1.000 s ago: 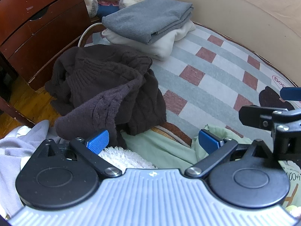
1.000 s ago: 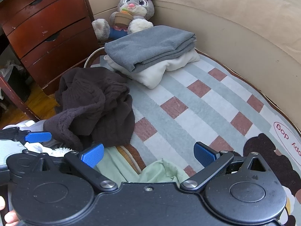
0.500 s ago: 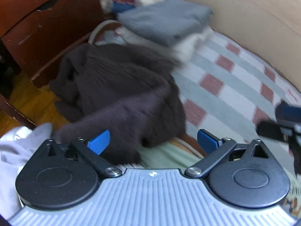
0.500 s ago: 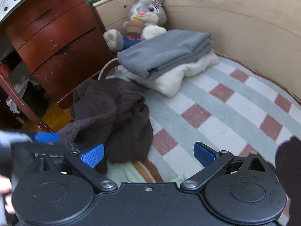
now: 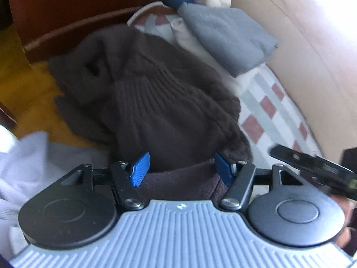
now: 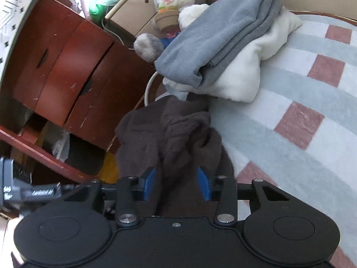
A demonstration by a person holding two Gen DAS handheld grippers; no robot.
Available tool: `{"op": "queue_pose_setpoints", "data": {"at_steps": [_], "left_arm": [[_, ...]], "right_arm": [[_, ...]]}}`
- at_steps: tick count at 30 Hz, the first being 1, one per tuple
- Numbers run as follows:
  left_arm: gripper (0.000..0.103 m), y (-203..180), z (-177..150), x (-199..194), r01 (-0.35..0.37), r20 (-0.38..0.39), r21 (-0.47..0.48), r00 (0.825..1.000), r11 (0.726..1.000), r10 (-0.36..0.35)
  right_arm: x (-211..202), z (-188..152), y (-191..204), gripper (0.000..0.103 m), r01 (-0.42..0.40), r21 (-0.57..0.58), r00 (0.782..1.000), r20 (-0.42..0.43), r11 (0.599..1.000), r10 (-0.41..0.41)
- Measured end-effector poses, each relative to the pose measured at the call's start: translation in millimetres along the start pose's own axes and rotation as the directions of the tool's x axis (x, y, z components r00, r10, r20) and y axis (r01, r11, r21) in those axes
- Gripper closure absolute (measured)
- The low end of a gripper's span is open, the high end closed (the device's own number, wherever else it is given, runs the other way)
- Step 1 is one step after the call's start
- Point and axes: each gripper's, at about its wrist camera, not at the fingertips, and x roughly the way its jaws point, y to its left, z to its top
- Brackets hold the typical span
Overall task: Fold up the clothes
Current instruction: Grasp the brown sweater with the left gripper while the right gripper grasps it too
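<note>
A crumpled dark brown knit sweater (image 5: 156,93) lies at the edge of the checked bed cover (image 5: 265,111); it also shows in the right wrist view (image 6: 169,138). My left gripper (image 5: 181,169) is open, its blue pads on either side of a fold of the sweater. My right gripper (image 6: 177,184) has its pads partly closed with sweater fabric between them. A folded grey garment (image 6: 218,38) on a folded white one (image 6: 250,73) lies behind the sweater.
A plush rabbit (image 6: 174,2) sits in the corner by the beige wall. A red-brown wooden dresser (image 6: 67,62) stands left of the bed, over a yellow wood floor (image 5: 24,93). A pale lilac garment (image 5: 33,163) lies at the lower left.
Both grippers moved forward and down onto the brown sweater. Both narrowed their jaws, the right more, and cloth now sits between the pads. The views tilted.
</note>
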Motion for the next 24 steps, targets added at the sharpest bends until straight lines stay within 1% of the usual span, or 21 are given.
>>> {"op": "queue_pose_setpoints", "data": {"at_steps": [2,4,5,7,8,9,10,11,12,13,14,15,16,18,19,21,22,23,24], "left_arm": [[0.039,4,6,8,-0.066,0.031,-0.016,0.997,0.998,0.067],[0.039,15,16,16,-0.163,0.060,-0.076,0.984,0.984,0.168],[0.039,25,22,20,-0.191,0.062,-0.125,0.978,0.974,0.200],[0.039,49,32,28,-0.199,0.052,-0.234,0.975,0.952,0.217],[0.037,57,34,36,-0.193,0.035,-0.259,0.977,0.946,0.209],[0.035,63,34,46,-0.192,0.005,-0.269,0.980,0.944,0.201],[0.035,68,35,55,-0.192,-0.024,-0.280,0.981,0.941,0.193],[0.035,72,34,66,-0.169,-0.060,-0.290,0.986,0.942,0.159],[0.035,73,32,78,-0.130,-0.099,-0.301,0.990,0.945,0.105],[0.034,75,30,86,-0.084,-0.123,-0.327,0.991,0.941,0.046],[0.034,76,28,93,-0.034,-0.136,-0.363,0.991,0.931,-0.017],[0.035,76,26,99,0.029,-0.136,-0.400,0.987,0.916,-0.091],[0.035,76,24,103,0.093,-0.124,-0.434,0.979,0.896,-0.162],[0.038,68,17,102,0.191,-0.089,-0.449,0.963,0.873,-0.256],[0.039,63,14,101,0.236,-0.071,-0.449,0.952,0.862,-0.298],[0.039,52,6,98,0.326,-0.035,-0.447,0.924,0.833,-0.381],[0.039,44,3,97,0.379,-0.025,-0.445,0.900,0.811,-0.434],[0.039,34,0,95,0.436,-0.021,-0.444,0.868,0.782,-0.496],[0.039,23,-4,94,0.492,-0.017,-0.443,0.831,0.750,-0.556]], "right_arm": [[17,8,-2,0.056,0.005,-0.019,1.000,0.007,1.000,-0.005],[35,17,-7,0.055,-0.015,0.016,1.000,0.004,1.000,0.015],[43,23,-12,0.052,-0.026,0.043,1.000,0.004,0.999,0.025],[62,31,-19,0.046,-0.036,0.080,0.999,-0.002,0.996,0.037],[73,35,-21,0.040,-0.036,0.089,0.999,-0.009,0.995,0.037],[82,35,-24,0.027,-0.025,0.096,1.000,-0.015,0.995,0.027],[91,35,-26,0.020,-0.014,0.102,1.000,-0.020,0.995,0.016],[99,32,-30,0.016,-0.002,0.131,0.999,-0.036,0.991,0.007],[108,29,-34,0.016,0.010,0.158,0.999,-0.052,0.987,-0.002],[116,26,-38,0.016,0.023,0.186,0.998,-0.069,0.982,-0.010],[123,20,-40,0.025,-0.016,0.220,0.995,-0.090,0.975,0.037],[129,13,-43,0.045,-0.054,0.254,0.990,-0.110,0.966,0.084],[130,6,-42,0.050,-0.099,0.284,0.984,-0.113,0.954,0.136],[125,-3,-37,0.068,-0.155,0.312,0.976,-0.098,0.937,0.194],[120,-5,-37,0.070,-0.199,0.346,0.967,-0.082,0.917,0.241],[108,-10,-42,0.071,-0.297,0.440,0.937,-0.035,0.847,0.347],[97,-8,-40,0.071,-0.324,0.445,0.929,-0.017,0.835,0.370],[87,-7,-38,0.072,-0.352,0.449,0.919,0.001,0.822,0.393],[77,-6,-36,0.072,-0.379,0.452,0.909,0.019,0.808,0.416]]}}
